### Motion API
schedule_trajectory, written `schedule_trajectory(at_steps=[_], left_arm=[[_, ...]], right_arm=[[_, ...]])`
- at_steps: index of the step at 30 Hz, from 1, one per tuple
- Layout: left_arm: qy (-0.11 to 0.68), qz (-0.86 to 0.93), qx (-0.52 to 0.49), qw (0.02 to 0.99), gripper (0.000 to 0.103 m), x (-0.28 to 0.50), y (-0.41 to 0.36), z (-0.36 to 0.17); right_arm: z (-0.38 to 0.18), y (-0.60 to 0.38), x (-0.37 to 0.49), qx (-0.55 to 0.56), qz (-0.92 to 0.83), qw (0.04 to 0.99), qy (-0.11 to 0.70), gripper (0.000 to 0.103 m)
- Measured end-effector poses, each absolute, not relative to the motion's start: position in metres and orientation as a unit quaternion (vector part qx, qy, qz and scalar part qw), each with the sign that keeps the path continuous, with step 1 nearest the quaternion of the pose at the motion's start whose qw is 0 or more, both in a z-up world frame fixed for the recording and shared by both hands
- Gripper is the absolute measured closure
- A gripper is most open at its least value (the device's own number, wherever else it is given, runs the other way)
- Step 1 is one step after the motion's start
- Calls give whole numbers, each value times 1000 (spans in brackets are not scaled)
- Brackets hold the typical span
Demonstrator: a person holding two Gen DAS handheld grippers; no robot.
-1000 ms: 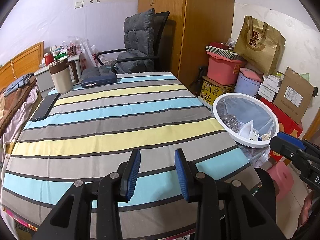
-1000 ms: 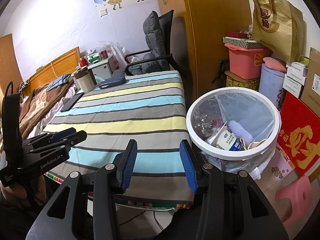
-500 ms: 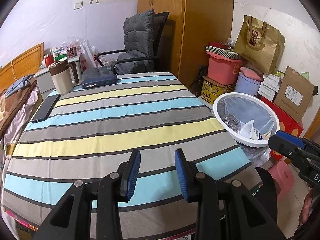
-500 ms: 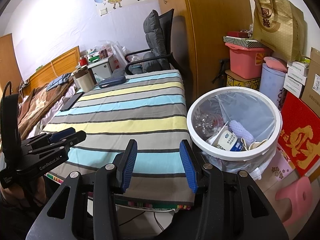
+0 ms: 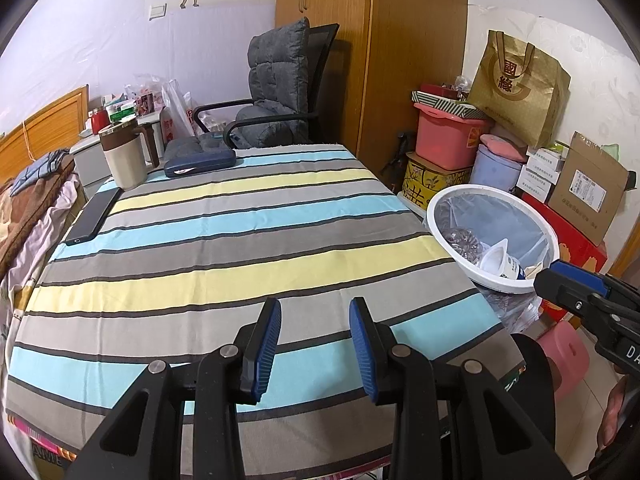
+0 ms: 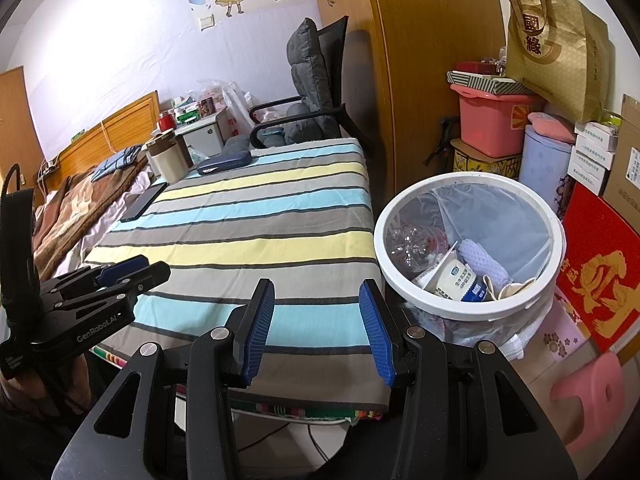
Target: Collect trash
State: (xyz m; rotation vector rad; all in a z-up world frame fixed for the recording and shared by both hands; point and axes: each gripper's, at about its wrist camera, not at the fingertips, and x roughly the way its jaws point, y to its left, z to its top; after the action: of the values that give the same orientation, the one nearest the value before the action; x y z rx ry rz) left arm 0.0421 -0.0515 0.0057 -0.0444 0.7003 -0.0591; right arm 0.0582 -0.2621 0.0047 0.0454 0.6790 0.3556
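Note:
A white round bin [image 5: 495, 282] [image 6: 448, 305] lined with a clear bag stands right of the table. Inside it lie a crushed clear bottle [image 6: 412, 246], a white carton [image 6: 456, 280] and a white foam net [image 6: 482, 258]. My left gripper [image 5: 315, 320] hangs over the near edge of the striped tablecloth [image 5: 224, 240], open, with nothing between its blue pads. My right gripper [image 6: 317, 300] hovers at the table's near right corner, just left of the bin, open and holding nothing. Each gripper shows in the other's view: left gripper [image 6: 120, 276], right gripper [image 5: 568, 280].
At the table's far left stand a beige lidded mug [image 5: 124, 156], a black phone [image 5: 94, 216] and a dark blue case [image 5: 200, 162]. A grey office chair [image 5: 276, 96] is behind the table. Boxes, a pink tub [image 5: 448, 140], a gold bag and a pink stool [image 6: 588, 392] crowd the right.

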Motion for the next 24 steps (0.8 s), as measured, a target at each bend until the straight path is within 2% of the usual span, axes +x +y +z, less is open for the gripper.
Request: schedule_trajectory(at_steps=[24], left_arm=[[354,-38,-19,934,68,42,-53,2]], right_arm=[[2,-261,58,24,172,926,335,56]])
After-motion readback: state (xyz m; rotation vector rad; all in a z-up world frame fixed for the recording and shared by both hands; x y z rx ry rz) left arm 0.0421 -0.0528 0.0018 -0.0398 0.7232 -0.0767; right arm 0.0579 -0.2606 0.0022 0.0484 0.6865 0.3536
